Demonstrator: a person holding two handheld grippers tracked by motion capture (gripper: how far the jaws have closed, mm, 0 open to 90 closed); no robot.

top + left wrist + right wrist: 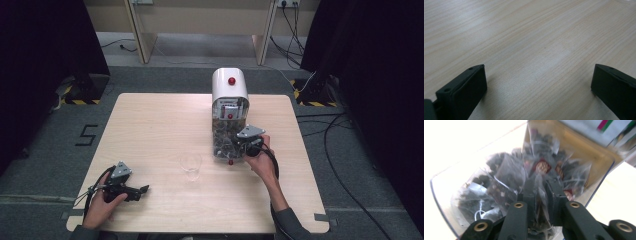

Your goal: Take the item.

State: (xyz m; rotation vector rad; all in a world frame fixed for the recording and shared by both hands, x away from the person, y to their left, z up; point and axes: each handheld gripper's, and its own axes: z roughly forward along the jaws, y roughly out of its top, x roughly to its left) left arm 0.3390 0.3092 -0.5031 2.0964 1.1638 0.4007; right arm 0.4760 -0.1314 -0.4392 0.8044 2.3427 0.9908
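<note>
A white dispenser (229, 86) with a red knob stands at the back middle of the table. Its clear front bin (223, 142) is full of tea bags in clear sachets (499, 182). My right gripper (241, 145) reaches into the bin from the right. In the right gripper view its jaws (540, 193) are shut on one clear tea bag sachet (539, 181), pinched between the pads. My left gripper (143, 190) rests near the front left of the table, open, with bare wood between its jaws (539, 82).
A clear plastic cup (191, 165) stands upright on the wooden table (150, 120), just left of the bin and in front of it. Black curtains flank the table, and cables lie on the floor at the right.
</note>
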